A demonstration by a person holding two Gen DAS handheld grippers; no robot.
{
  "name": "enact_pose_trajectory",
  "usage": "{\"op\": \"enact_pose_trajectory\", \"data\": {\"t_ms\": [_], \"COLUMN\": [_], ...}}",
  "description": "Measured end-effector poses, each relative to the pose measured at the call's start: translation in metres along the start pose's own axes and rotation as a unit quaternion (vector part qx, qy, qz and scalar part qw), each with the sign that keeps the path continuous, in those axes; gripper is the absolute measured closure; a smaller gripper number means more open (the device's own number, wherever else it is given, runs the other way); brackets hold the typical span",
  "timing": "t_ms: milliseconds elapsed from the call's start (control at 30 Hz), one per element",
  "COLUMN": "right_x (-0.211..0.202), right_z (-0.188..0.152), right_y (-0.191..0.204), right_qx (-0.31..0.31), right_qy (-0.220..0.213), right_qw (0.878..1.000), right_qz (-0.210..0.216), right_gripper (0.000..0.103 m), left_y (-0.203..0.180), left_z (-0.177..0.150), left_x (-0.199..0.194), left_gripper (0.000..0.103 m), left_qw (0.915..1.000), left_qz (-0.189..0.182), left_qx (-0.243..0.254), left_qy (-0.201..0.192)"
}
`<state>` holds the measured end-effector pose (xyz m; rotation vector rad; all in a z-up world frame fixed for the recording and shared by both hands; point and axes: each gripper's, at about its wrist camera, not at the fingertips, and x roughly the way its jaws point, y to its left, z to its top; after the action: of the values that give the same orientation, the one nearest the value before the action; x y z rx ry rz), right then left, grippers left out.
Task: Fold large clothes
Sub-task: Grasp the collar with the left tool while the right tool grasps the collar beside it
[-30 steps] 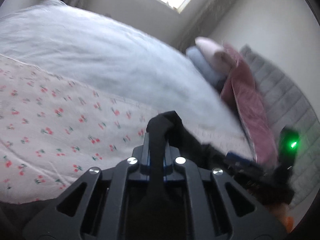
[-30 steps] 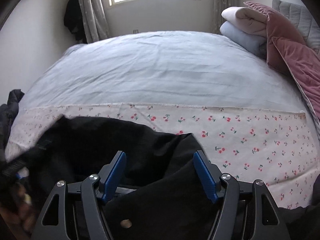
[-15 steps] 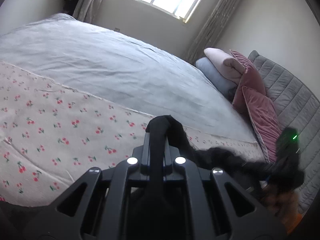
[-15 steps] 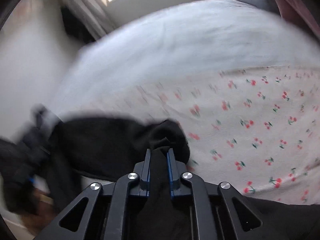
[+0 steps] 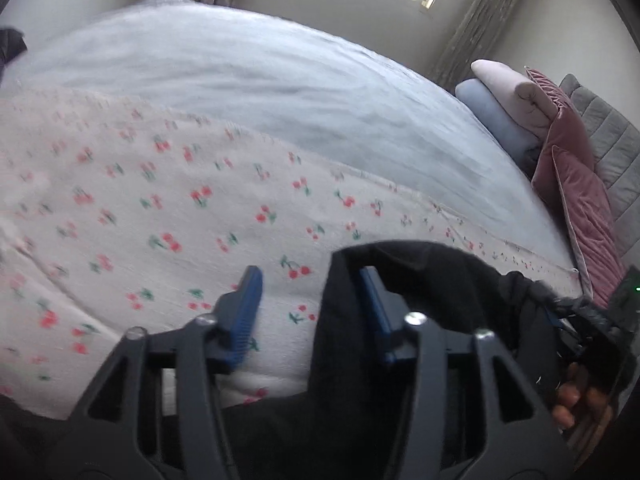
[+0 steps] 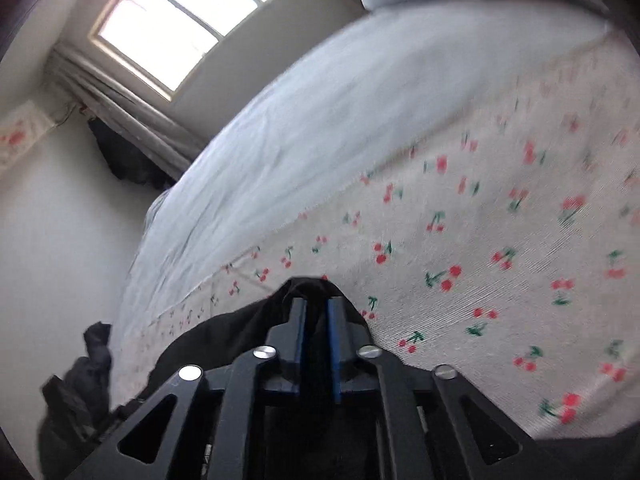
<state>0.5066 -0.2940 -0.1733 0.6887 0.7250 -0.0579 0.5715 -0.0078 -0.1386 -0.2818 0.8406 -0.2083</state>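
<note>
A black garment hangs over the near edge of the bed on the cherry-print sheet. My left gripper is open; the cloth drapes over its right finger and nothing is clamped. My right gripper is shut on a bunched edge of the same black garment, just above the cherry-print sheet. The right gripper and the hand holding it show at the right edge of the left wrist view.
A pale blue duvet covers the far bed. Folded blankets, pink velvet cushions and a grey headboard stand at the right. A window and curtains are behind. Dark clothes hang at the bed's left corner.
My left gripper has opened and let go of the black garment, which now drapes over its right finger. My right gripper, open a second ago, closed on the garment and tilted.
</note>
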Motion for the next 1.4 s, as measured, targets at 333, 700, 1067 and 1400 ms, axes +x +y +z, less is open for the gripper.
{"op": "enact_pose_trajectory", "data": {"t_ms": [333,700,1067,1400], "right_x": [-0.034,0.047,-0.034,-0.01], "right_z": [0.005,-0.003,0.011,0.007], "right_y": [0.051,0.058,-0.004,-0.026], "right_qx": [-0.148,-0.246,-0.032,0.038], "right_qy": [0.01,0.182,0.2,0.159], "right_qw": [0.988,0.952,0.949,0.981], "right_qz": [-0.03,-0.024,0.243,0.104], "right_gripper": [0.037,0.08,0.093,0.06], "left_y": [-0.017,0.005,0.017,0.01], "left_z": [0.004,-0.003,-0.006,0.01], "left_x": [-0.016,0.025,0.026,-0.016], "left_gripper": [0.021,0.087,0.089,0.04], "left_qw": [0.9966,0.9856,0.9659,0.9932], "left_qz": [-0.053,-0.158,-0.205,-0.076], "left_qx": [0.062,-0.03,-0.053,-0.003], "left_qy": [-0.005,0.052,0.149,0.089]}}
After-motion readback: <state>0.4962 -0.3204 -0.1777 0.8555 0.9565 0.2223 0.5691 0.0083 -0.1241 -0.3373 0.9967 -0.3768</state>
